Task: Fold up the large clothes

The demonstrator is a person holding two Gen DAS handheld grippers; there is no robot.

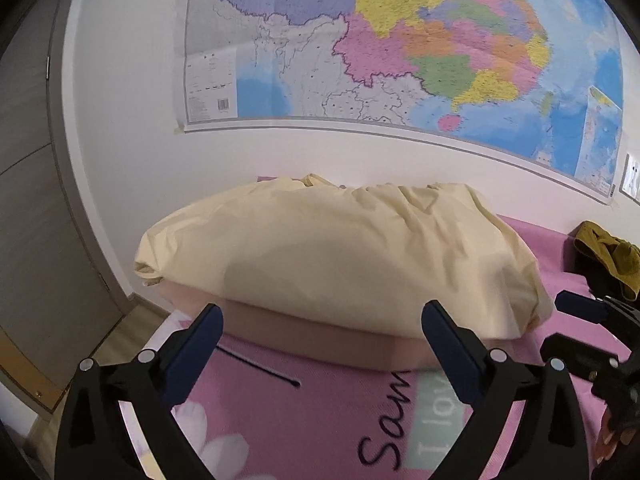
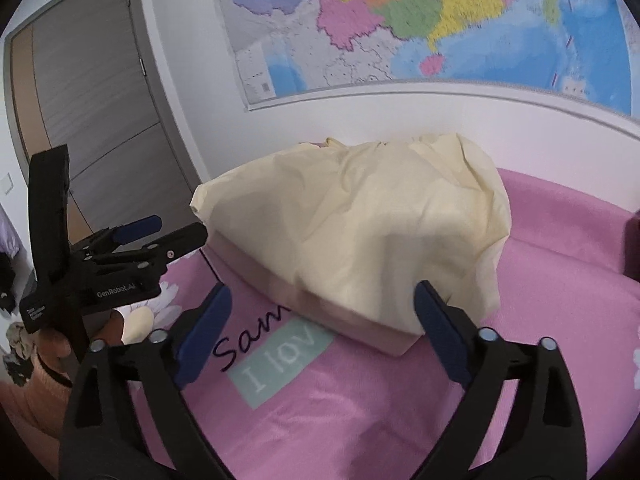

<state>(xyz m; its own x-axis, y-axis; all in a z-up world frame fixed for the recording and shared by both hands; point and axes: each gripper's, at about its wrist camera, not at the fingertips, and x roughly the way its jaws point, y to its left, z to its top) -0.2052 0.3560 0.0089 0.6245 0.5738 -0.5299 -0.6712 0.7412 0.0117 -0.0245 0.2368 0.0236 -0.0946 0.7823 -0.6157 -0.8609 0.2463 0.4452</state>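
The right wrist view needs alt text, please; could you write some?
A folded cream garment lies on a pink blanket, beyond the open, empty right gripper. The left gripper is at left; a map hangs behind.

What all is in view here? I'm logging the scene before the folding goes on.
cream cloth: one, pale yellow, bundled on top of the folded pink piece, on the bed.
folded pink piece: one, dusty pink, under the cream cloth.
bed cover: one, pink with flowers and lettering, spread below everything.
black cord: one, thin, lying on the bed cover near the bundle.
mustard garment: one, dark yellow, far right on the bed.
map: one, many colours, on the white wall.
door: one, grey-brown, left of the map.
left gripper: one, black with blue pads, jaws open, nothing between them.
right gripper: one, same colours, jaws open, empty.
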